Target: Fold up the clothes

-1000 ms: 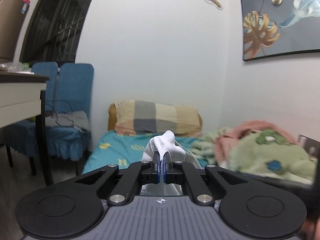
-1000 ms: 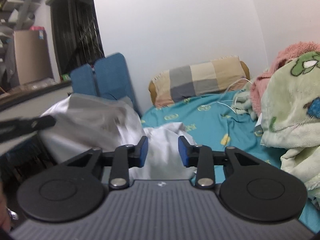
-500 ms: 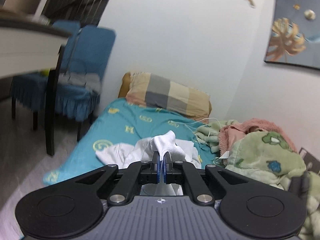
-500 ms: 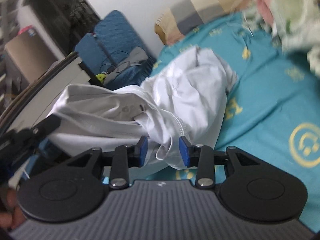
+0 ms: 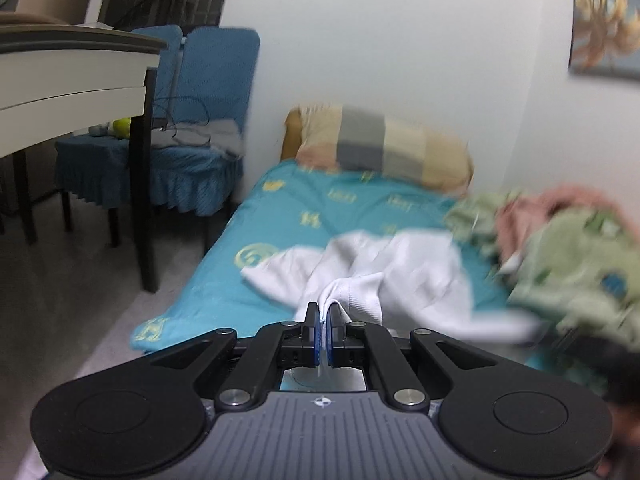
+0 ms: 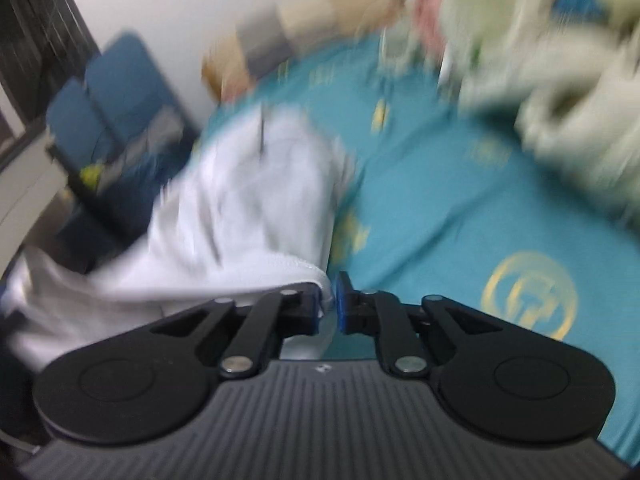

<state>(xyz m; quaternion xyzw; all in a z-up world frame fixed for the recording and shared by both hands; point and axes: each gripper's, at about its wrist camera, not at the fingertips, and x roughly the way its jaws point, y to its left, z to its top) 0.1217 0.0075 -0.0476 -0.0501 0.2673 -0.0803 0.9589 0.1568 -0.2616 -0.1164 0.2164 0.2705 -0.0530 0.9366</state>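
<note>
A white garment (image 5: 400,272) lies crumpled on the teal bed sheet (image 5: 304,200). My left gripper (image 5: 323,320) is shut on a bunched fold of it, which rises between the blue pads near the foot of the bed. In the blurred right wrist view the same garment (image 6: 248,208) stretches from the sheet (image 6: 440,200) back toward the left. My right gripper (image 6: 330,300) is closing on its stitched hem, which sits pinched between the narrow jaws.
A white-topped table (image 5: 72,76) with dark legs and two blue-covered chairs (image 5: 208,80) stand left of the bed. A checked pillow (image 5: 384,148) lies at the head. A heap of green and pink blankets (image 5: 580,264) fills the right side. Grey floor (image 5: 80,280) runs alongside.
Both grippers have dipped toward the bed, and the garment now rests spread on the sheet. The right jaws, open around the cloth before, have come together on its hem. The left grip is unchanged.
</note>
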